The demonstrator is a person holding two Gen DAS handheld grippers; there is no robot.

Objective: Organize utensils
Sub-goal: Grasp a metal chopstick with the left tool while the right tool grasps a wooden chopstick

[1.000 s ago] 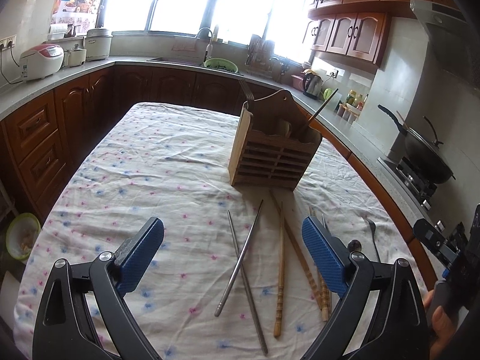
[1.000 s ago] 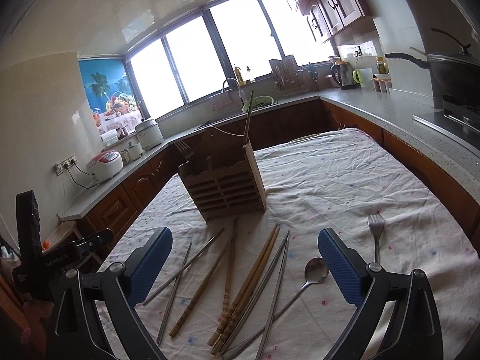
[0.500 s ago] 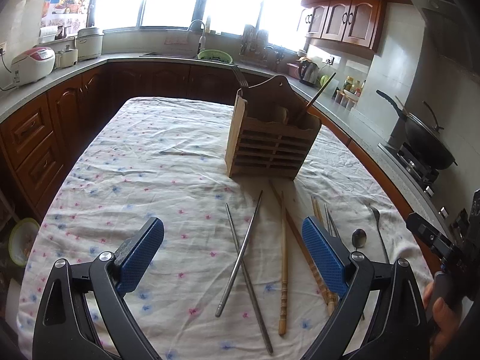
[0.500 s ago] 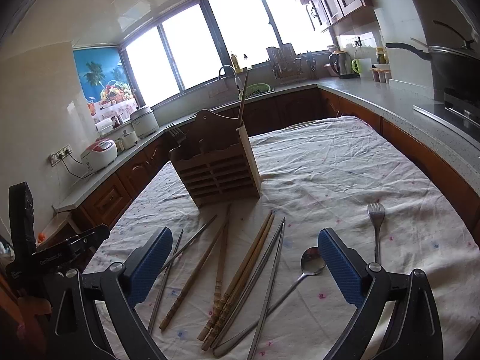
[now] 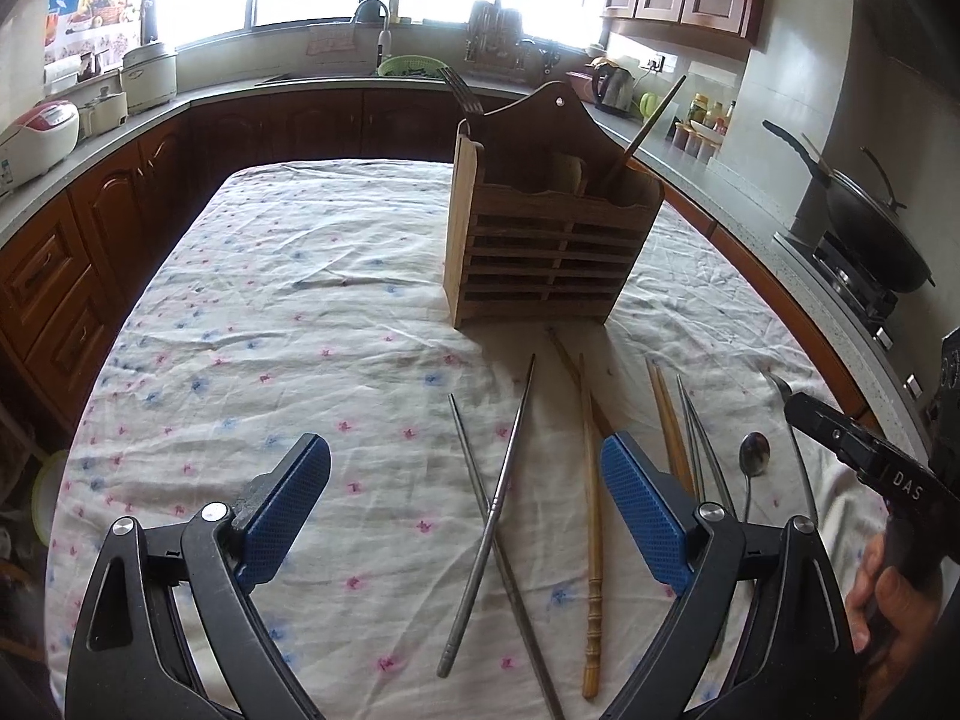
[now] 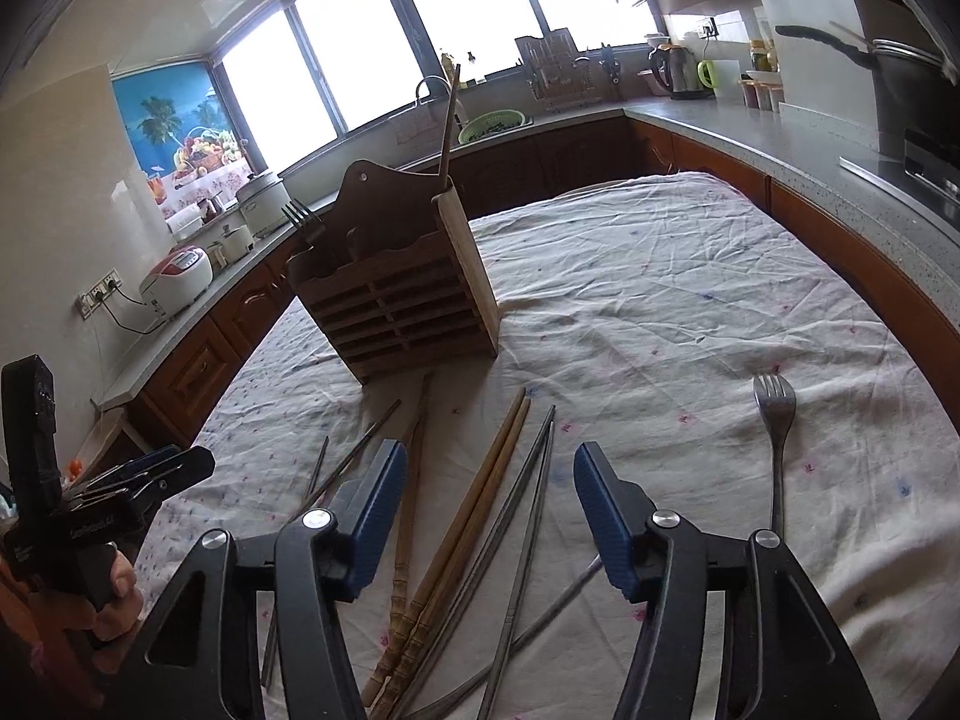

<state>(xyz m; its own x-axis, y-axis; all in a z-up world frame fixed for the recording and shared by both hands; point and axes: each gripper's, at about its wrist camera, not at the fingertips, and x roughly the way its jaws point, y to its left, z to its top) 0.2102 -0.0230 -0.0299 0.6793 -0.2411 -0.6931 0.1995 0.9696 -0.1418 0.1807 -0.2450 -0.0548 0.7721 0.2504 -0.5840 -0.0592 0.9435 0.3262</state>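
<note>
A wooden utensil holder [image 5: 540, 234] stands upright on the table, with a fork and a chopstick sticking out of it; it also shows in the right wrist view [image 6: 396, 294]. My left gripper [image 5: 465, 492] is open above two crossed metal chopsticks [image 5: 492, 498], with a wooden chopstick [image 5: 591, 480] beside them. My right gripper [image 6: 483, 498] is open above a pair of wooden chopsticks [image 6: 474, 504] and metal chopsticks [image 6: 528, 510]. A fork [image 6: 776, 420] lies to its right. A spoon [image 5: 753, 456] lies at the right in the left wrist view.
A flowered white cloth [image 5: 300, 312] covers the table. Dark wood cabinets and a grey counter [image 6: 780, 132] run around it. A wok [image 5: 870, 228] sits on the stove at right. Rice cookers [image 5: 36, 138] stand on the left counter.
Both grippers have moved forward and lower toward the utensils. The right gripper's jaws have narrowed and now sit over the chopstick pairs. The utensils have not moved.
</note>
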